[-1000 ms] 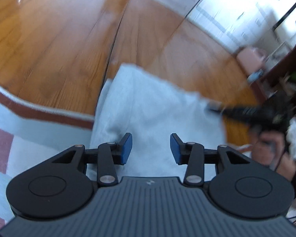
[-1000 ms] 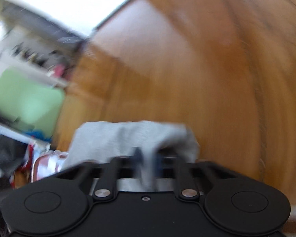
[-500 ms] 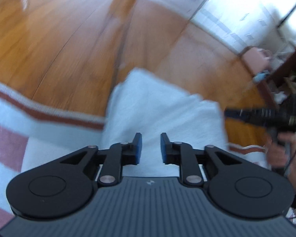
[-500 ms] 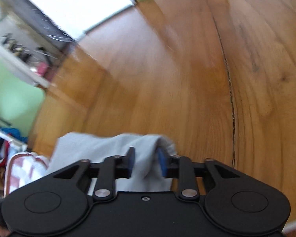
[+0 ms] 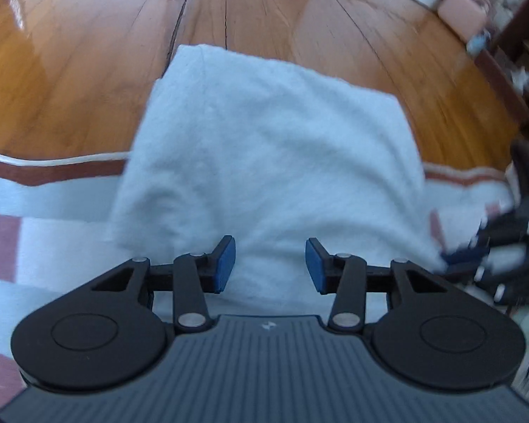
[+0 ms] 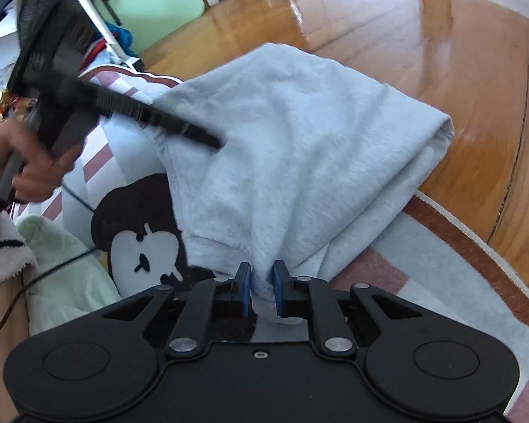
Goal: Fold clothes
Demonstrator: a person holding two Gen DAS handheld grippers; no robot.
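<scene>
My right gripper (image 6: 261, 289) has just been closing and is clamped on a bunched fold of the pale grey garment (image 6: 299, 148), which spreads ahead of it across the rug (image 6: 441, 264) onto the wood floor (image 6: 441, 35). My left gripper (image 5: 269, 264) has just been opening; jaws apart over the garment's near part, gripping nothing.

You're in a home, on a living-room floor: glossy wooden floorboards (image 6: 423, 35), a pale rug (image 6: 441, 268) with a red-brown border and a cartoon face, a pink bin (image 5: 463, 14) by the wall, and household clutter (image 6: 53, 35) at the room's edge.
</scene>
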